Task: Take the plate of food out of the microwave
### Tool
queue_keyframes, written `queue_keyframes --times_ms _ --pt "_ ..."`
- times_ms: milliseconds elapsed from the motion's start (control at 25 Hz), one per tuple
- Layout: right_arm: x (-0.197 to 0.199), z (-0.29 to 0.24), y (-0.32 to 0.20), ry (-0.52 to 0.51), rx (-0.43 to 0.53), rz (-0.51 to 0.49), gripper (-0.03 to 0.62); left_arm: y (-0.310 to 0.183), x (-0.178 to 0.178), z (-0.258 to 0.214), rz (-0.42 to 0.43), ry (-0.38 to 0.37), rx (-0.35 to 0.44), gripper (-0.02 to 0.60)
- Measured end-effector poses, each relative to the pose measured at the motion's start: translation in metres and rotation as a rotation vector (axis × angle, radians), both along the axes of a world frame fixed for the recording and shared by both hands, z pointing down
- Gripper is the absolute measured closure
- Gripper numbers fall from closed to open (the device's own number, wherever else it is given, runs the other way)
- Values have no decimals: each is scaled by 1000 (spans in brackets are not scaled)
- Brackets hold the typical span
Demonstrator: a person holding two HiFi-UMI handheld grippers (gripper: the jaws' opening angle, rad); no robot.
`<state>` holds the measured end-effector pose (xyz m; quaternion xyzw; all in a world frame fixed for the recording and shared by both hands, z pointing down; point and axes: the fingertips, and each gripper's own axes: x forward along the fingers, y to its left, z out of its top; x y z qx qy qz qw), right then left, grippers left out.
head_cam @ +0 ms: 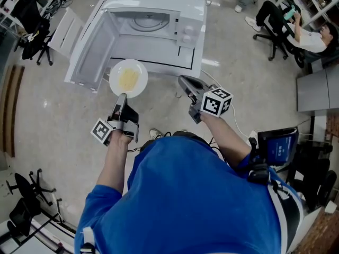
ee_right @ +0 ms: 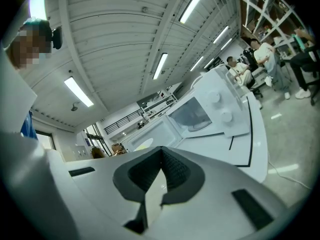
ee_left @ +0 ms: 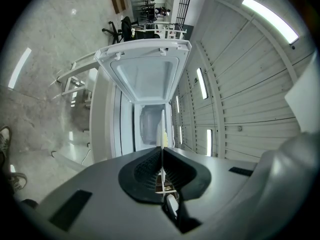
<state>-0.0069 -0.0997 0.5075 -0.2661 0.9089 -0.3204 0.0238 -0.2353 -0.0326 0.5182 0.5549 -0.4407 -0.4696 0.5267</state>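
Observation:
A white plate point(head_cam: 128, 78) with yellow food hangs level in front of the open white microwave point(head_cam: 159, 15), just outside its mouth and beside the door point(head_cam: 92, 52) that is swung out to the left. My left gripper point(head_cam: 122, 97) is shut on the plate's near rim. In the left gripper view the plate point(ee_left: 161, 131) shows edge-on between the closed pads point(ee_left: 150, 166), with the microwave's cavity point(ee_left: 149, 126) behind it. My right gripper point(head_cam: 183, 80) is shut with nothing in it, to the right of the plate over the table's front edge. In the right gripper view the plate point(ee_right: 142, 144) shows to the left of the microwave point(ee_right: 200, 111).
The microwave stands on a white table point(head_cam: 175, 62), and its glass turntable point(head_cam: 151, 23) is bare. A person sits on an office chair point(head_cam: 304, 36) at the upper right. A black chair point(head_cam: 32, 25) stands at the left and a monitor point(head_cam: 278, 144) at the right.

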Motion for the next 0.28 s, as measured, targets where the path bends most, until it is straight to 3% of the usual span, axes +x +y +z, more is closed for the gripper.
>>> queue_keyframes --times_ms 280 --pt "-7 0 -2 8 3 1 594 -2 -5 1 10 4 3 563"
